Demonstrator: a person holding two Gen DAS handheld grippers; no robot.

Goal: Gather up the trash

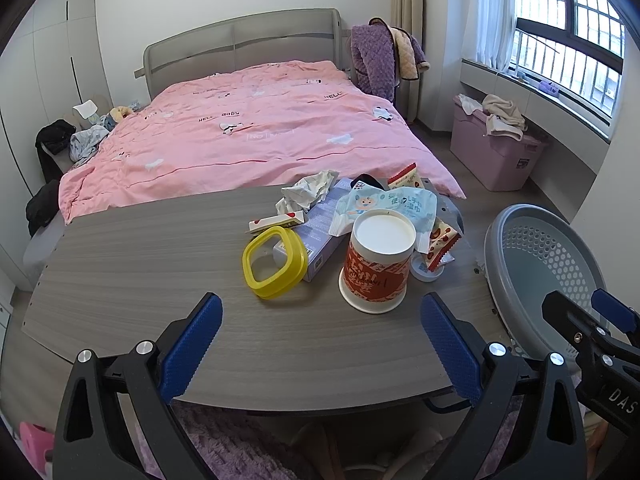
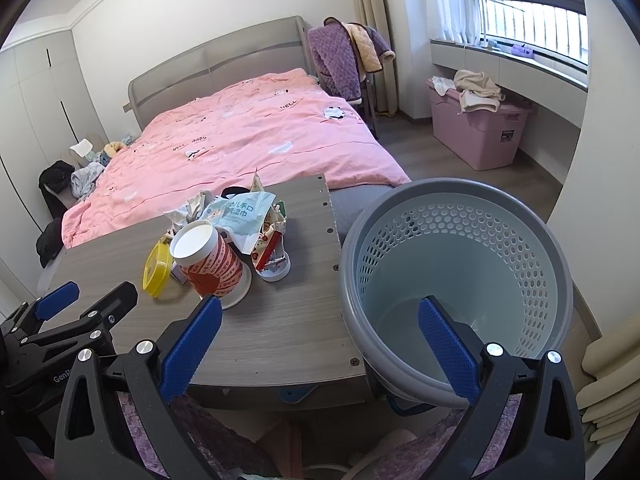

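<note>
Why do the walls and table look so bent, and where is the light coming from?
Left wrist view: fisheye bends the table edge and darkens the corners; daylight enters by the window. Right wrist view: the same bending rounds the gray basket; the window is overexposed.

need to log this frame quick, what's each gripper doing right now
Left gripper: open, holding nothing, above the table.
Right gripper: open, holding nothing, in front of the grey basket.
</note>
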